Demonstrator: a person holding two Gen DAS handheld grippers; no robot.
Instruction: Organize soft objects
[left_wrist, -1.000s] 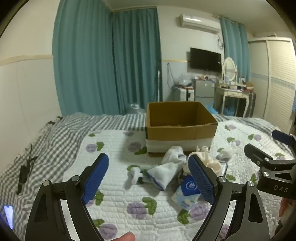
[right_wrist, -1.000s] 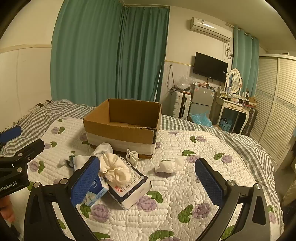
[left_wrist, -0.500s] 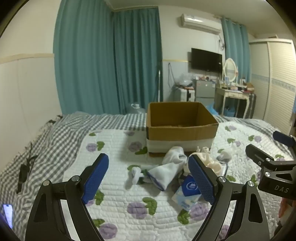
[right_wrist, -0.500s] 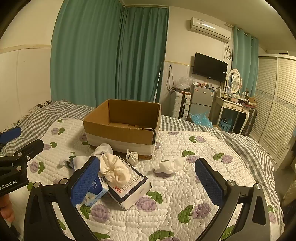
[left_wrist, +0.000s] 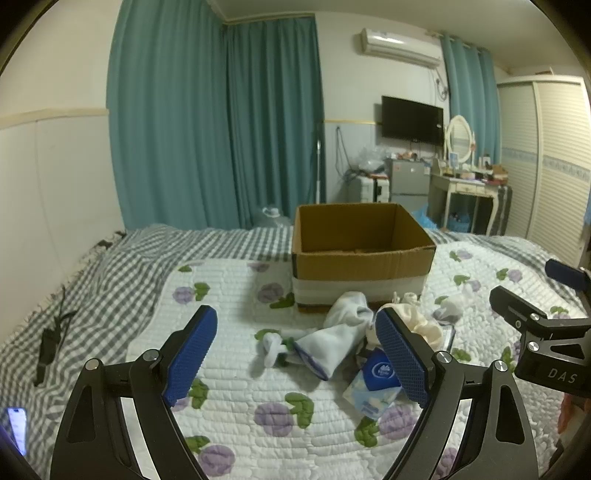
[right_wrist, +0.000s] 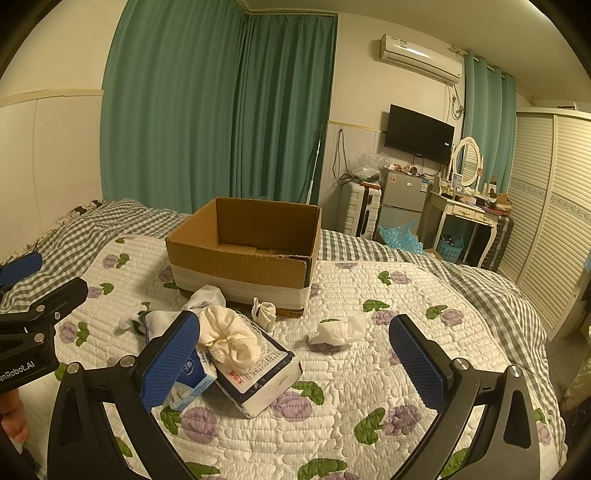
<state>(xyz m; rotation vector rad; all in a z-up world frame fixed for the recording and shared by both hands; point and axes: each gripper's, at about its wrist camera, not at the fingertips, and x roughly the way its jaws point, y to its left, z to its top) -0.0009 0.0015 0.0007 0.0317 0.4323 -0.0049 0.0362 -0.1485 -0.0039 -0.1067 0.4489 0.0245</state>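
Both tongs, left (left_wrist: 295, 354) and right (right_wrist: 295, 363), hover released over the bed (right_wrist: 369, 387), where limp, light socks (left_wrist: 332, 336) and a cream bundle (right_wrist: 231, 339) lie before the empty box (right_wrist: 243, 254), best pinched mid-bunch.

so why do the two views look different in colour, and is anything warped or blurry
Left wrist view: cooler, bluish cast, curtains teal. Right wrist view: warmer, yellow-green cast on the same curtains. Both: fisheye bends the wardrobe and walls, dark vignette in the corners, cardboard box reasonably sharp.
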